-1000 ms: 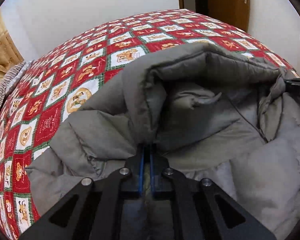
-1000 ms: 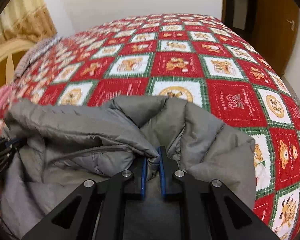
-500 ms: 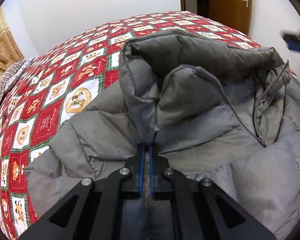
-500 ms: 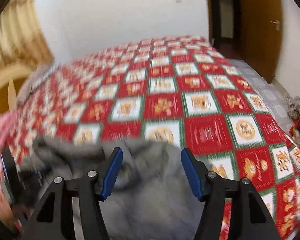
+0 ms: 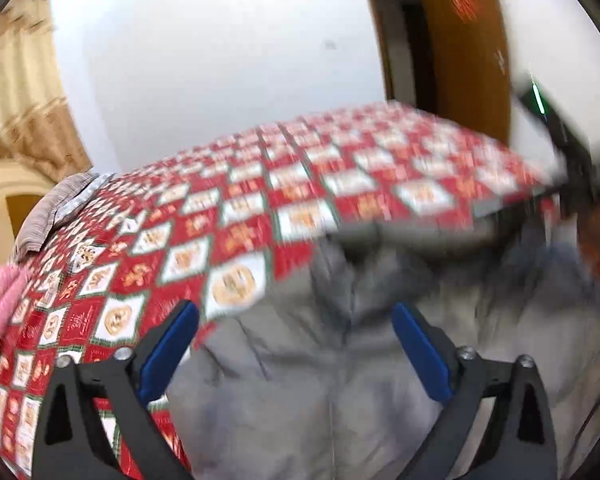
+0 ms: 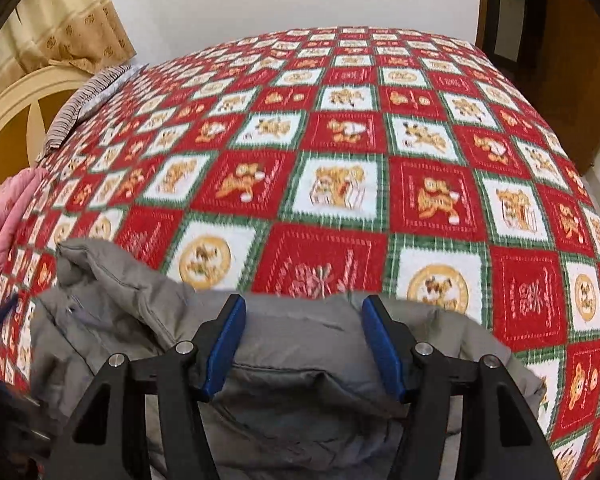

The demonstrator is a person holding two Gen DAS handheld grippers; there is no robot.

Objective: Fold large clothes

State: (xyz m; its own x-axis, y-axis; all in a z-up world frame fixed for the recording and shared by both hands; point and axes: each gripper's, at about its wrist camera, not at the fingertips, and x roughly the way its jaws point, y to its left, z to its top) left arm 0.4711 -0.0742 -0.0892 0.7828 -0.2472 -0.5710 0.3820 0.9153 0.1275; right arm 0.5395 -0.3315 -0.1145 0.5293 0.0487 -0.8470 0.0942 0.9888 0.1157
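Note:
A large grey padded jacket [image 6: 300, 380] lies bunched at the near edge of a bed covered by a red, white and green checked quilt [image 6: 340, 184]. In the blurred left wrist view the jacket [image 5: 340, 380] fills the lower middle and right. My left gripper [image 5: 296, 320] is open and empty above the jacket. My right gripper [image 6: 303, 320] is open and empty, its blue pads [image 6: 224, 344] on either side of a jacket fold without gripping it. The right gripper's body shows as a dark blur in the left wrist view [image 5: 572, 148].
A striped pillow [image 6: 84, 100] and pink cloth [image 6: 8, 216] lie at the bed's left side. A cream headboard [image 6: 24, 108] and beige curtain [image 6: 60, 20] stand behind it. A brown wooden door [image 6: 572, 60] is at the right, a white wall beyond the bed.
Both grippers have let go of the jacket: the right opened half a second ago, the left just now. The jacket has dropped onto the bed and both grippers have lifted back.

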